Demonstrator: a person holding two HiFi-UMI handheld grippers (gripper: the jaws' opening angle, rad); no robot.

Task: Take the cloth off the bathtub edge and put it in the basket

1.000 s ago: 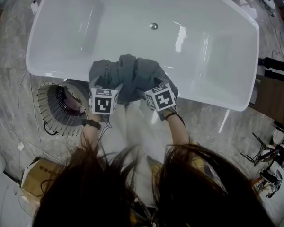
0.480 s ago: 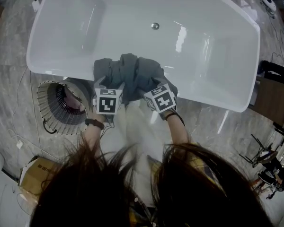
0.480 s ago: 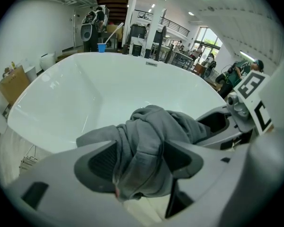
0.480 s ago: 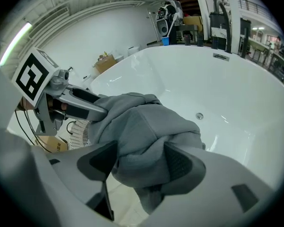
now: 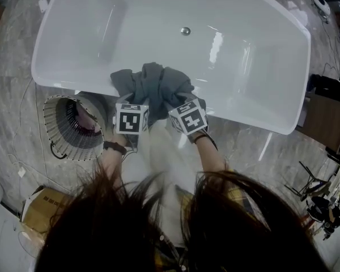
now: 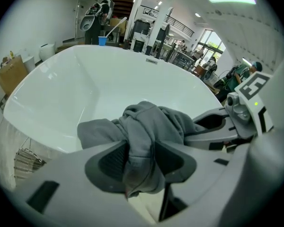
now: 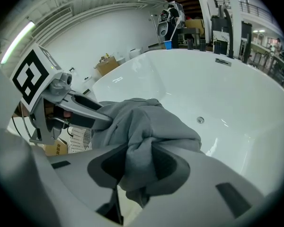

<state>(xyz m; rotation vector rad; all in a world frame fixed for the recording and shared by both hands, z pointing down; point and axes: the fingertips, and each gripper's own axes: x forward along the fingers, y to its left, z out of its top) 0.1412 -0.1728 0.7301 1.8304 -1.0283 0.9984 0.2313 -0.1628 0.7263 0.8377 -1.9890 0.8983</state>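
Left gripper (image 6: 142,162): your jaws have just been closing and now pinch a fold of the cloth (image 5: 152,85) between the pads. A bunch of it sticks out past the tips.
Right gripper (image 7: 138,167): its jaws have likewise just been closing and are now clamped on another fold of the cloth, just right of the left gripper.
Cloth: it sits bunched in a grey heap on the near edge of the tub (image 5: 255,115), partly spilling inside. Both grippers hold its near side, and it does not look lifted clear yet.
Basket (image 5: 58,128): it stands on the floor at your left, just beside the tub's near wall. Something pinkish lies inside, too small to name.
Done: the grasp, as I judge it, since both pairs of pads have cloth in them.
Left: lift the cloth off the edge, swing it left and down, and let go over the basket.
Watch: you hold folds only, so loose ends may trail on the rim or catch the basket's wire edge. Raise it well before you move across.
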